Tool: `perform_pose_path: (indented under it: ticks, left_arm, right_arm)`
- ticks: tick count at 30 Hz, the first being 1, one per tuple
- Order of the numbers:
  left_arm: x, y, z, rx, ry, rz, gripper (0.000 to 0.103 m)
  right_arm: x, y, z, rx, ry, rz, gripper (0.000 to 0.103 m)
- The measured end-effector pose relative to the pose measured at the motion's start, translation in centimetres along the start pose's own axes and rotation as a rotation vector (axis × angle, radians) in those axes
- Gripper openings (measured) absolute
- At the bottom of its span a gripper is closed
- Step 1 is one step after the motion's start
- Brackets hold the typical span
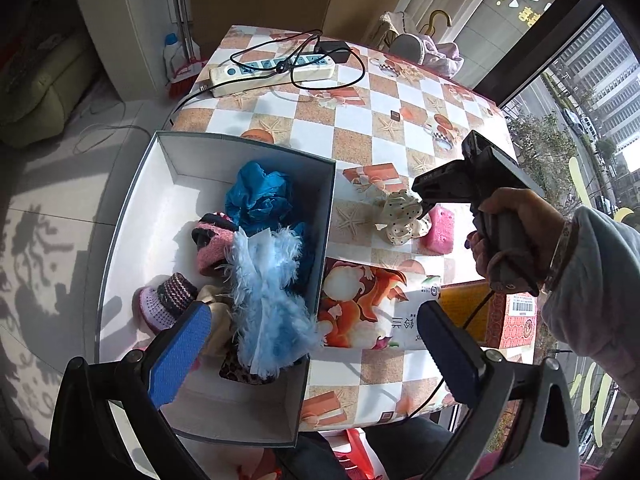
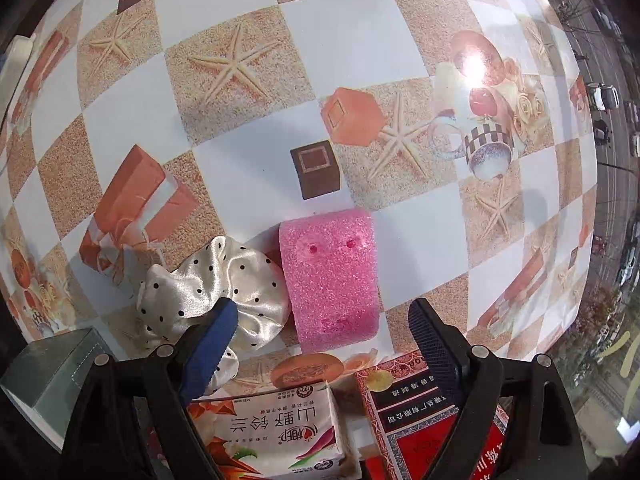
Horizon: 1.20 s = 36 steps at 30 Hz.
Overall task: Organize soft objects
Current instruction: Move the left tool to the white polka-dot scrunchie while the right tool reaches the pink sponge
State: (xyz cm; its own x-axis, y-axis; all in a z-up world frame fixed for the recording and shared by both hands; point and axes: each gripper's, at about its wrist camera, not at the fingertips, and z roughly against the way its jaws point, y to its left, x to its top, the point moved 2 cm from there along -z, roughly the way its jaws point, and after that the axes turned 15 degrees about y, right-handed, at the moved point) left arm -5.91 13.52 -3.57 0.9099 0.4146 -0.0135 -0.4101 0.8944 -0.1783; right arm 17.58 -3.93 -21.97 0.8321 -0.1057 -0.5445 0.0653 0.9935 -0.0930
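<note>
A white open box (image 1: pixel 168 184) at the table's left holds a blue crumpled bag (image 1: pixel 256 196), a pink knit piece (image 1: pixel 212 244), a purple knit hat (image 1: pixel 168 300) and a light blue fluffy piece (image 1: pixel 268 292). My left gripper (image 1: pixel 308 356) is open and empty above the box's near right corner. A pink sponge (image 2: pixel 332 280) and a white polka-dot scrunchie (image 2: pixel 212 284) lie side by side on the table. My right gripper (image 2: pixel 324 320) is open just above them, its left finger (image 2: pixel 216 332) over the scrunchie. In the left wrist view the right gripper (image 1: pixel 424 200) hangs over the scrunchie (image 1: pixel 400 220) and sponge (image 1: pixel 440 230).
A tissue pack (image 1: pixel 372 308) and a red-and-yellow carton (image 1: pixel 500 312) lie near the front edge; both show in the right wrist view, the pack (image 2: pixel 272 428) and the carton (image 2: pixel 432 420). A power strip (image 1: pixel 272 72) with cables sits at the far side. The checkered tablecloth (image 2: pixel 240 152) covers the table.
</note>
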Motion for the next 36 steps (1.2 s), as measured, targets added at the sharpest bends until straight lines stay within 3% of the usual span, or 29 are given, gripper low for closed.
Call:
perform_pose_path:
  ticks: [2,6,8,13,17,22,28,33,36]
  left_arm:
    - [0.4,-0.6,0.1,-0.002,-0.005,-0.022,0.103]
    - [1.7,-2.1,0.0,0.0,0.006,-0.078,0.103]
    - [2.5,-3.4,0.0,0.008,0.007,-0.115,0.103]
    - [5.2,-7.2,-1.3,0.047,0.035,-0.212,0.103]
    - [8.2,-10.2,-4.5,0.043,0.11,-0.246,0.103]
    - [11.8,-12.7,-10.2,0.074,0.209,-0.228,0.103]
    - [14.7,-13.3,-16.2,0.205,0.294,-0.206,0.103]
    - [16.1,-12.9,-19.5,0.23,0.348,-0.171,0.103]
    - [16.5,-12.4,-20.9,0.332,0.336,-0.158,0.103]
  right_arm:
    - [0.1,-2.8,1.0,0.137,0.019,-0.074,0.088]
    - [-1.8,-6.0,2.9,0.433,0.035,-0.102,0.088]
    - [-3.4,-7.4,4.1,0.532,0.019,-0.084,0.088]
    - [-6.3,-10.5,7.8,0.653,-0.021,0.016,0.088]
    - [-7.2,-12.9,9.5,0.706,0.004,0.062,0.088]
    - [-6.6,-15.8,9.6,0.698,0.007,0.075,0.088]
    - [-3.6,-17.7,8.7,0.516,-0.033,0.131,0.088]
    - [-0.8,-16.5,5.8,0.425,0.026,0.195,0.088]
    - [0.7,-14.6,4.5,0.368,0.045,0.26,0.088]
